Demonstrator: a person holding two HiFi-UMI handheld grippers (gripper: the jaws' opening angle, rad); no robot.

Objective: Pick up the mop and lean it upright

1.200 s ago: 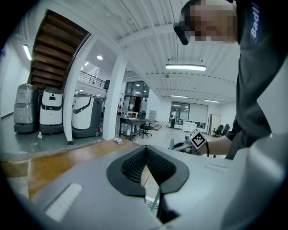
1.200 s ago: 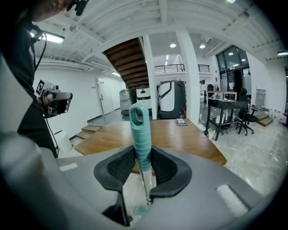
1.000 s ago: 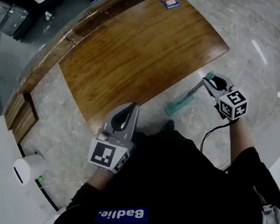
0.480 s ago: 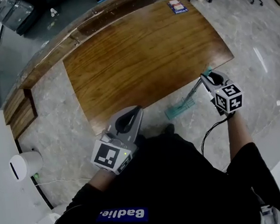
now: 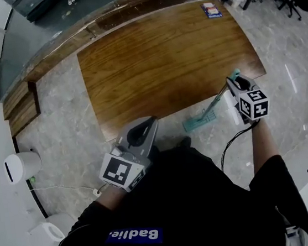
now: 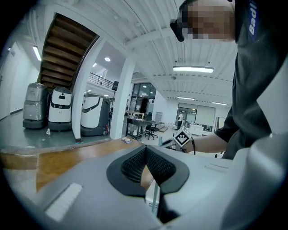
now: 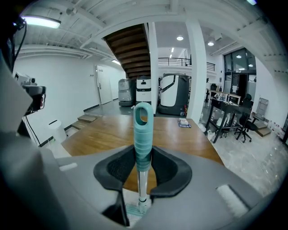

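Right gripper (image 7: 143, 165) is clamped on the teal grip of the mop (image 5: 201, 120). The mop head rests on the grey marble floor (image 5: 66, 130), just beside the near edge of the wooden platform (image 5: 162, 52). Left gripper (image 6: 146, 166): jaws together, nothing between them. Open hall; white pillar (image 7: 196, 72) and staircase (image 7: 130, 49) beyond.

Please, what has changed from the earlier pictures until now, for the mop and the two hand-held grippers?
The right hand-held gripper, shut on the mop handle, carried its top slightly toward the edge of the wooden table. Nothing was newly grasped or released. The mop head stayed on the floor by the table; the left hand-held gripper stayed shut, empty, close to the person.
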